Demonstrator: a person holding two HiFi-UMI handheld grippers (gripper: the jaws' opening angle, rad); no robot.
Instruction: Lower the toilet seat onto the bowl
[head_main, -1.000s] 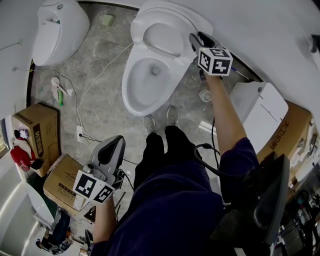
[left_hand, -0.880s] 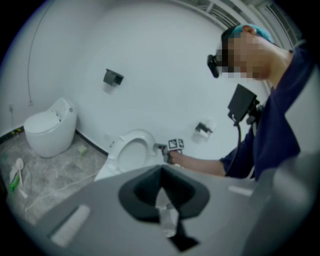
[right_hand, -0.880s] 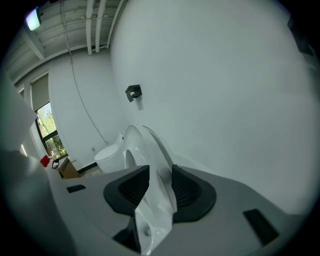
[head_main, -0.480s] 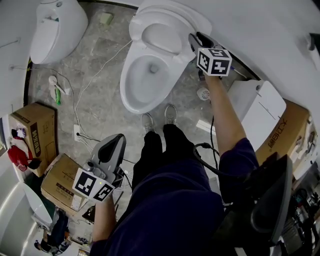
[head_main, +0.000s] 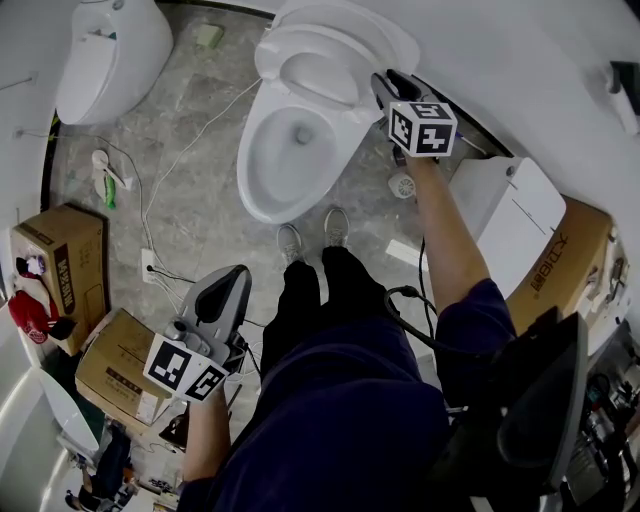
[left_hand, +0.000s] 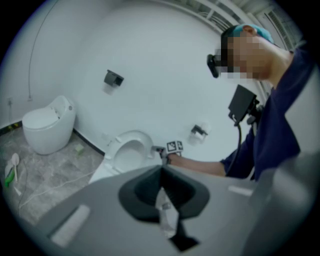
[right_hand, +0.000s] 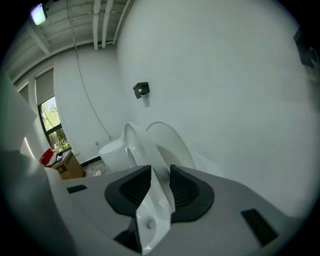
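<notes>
The white toilet (head_main: 262, 195) stands at the top middle of the head view, with its seat (head_main: 278, 55) raised in front of the lid (head_main: 395, 42). My right gripper (head_main: 383, 88) is at the seat's right edge, shut on its rim. In the right gripper view the seat's rim (right_hand: 134, 145) runs between the ribbed pads (right_hand: 186, 189), which press on both sides of it. My left gripper (head_main: 235, 280) hangs low at the left, away from the toilet, its jaws together with nothing held. From the left gripper (left_hand: 161, 175) view I see the seat (left_hand: 146, 142) and the right gripper (left_hand: 159, 150) far ahead.
A second white toilet (head_main: 105, 55) stands at the top left. Cardboard boxes (head_main: 55, 260) line the left side, and a white cord (head_main: 190, 160) trails over the grey floor. A white box (head_main: 510, 230) sits at the right. The person's shoes (head_main: 310, 238) are just before the bowl.
The right gripper has shifted slightly left and down with the seat's edge between its jaws. The left gripper has hardly moved.
</notes>
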